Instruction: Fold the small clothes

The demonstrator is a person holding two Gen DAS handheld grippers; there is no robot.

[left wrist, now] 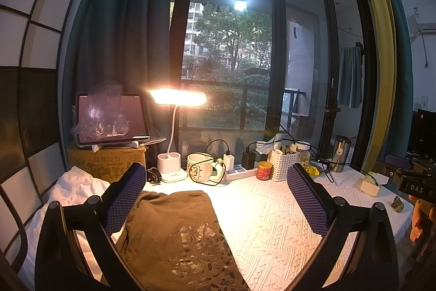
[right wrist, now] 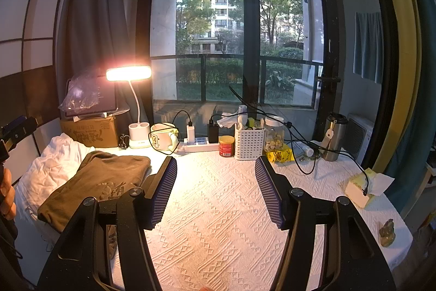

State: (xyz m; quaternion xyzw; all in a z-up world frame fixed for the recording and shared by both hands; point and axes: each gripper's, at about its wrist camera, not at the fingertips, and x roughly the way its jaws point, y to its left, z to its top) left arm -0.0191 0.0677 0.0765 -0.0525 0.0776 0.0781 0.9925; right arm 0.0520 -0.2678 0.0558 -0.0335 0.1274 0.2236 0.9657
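A folded olive-brown garment (left wrist: 177, 233) with a pale print lies on the white patterned tablecloth (left wrist: 272, 222), reaching toward the lamp. My left gripper (left wrist: 218, 198) hovers over it, open, with the garment under the left pad and nothing pinched. In the right wrist view the same garment (right wrist: 100, 182) rests at the left on top of a crumpled white cloth (right wrist: 49, 171). My right gripper (right wrist: 215, 190) is open over bare tablecloth (right wrist: 218, 231), to the right of the garment and holding nothing. A hand (right wrist: 6, 195) shows at the left edge.
Along the back stand a lit desk lamp (right wrist: 129, 72), a mug (right wrist: 163, 137), a power strip (right wrist: 200, 145), a red can (right wrist: 226, 146), a white basket (right wrist: 249, 139), a jar (right wrist: 273, 134) and a steel tumbler (right wrist: 333, 137). A cardboard box (right wrist: 88, 132) carries a tablet. A tissue box (right wrist: 359, 188) sits right.
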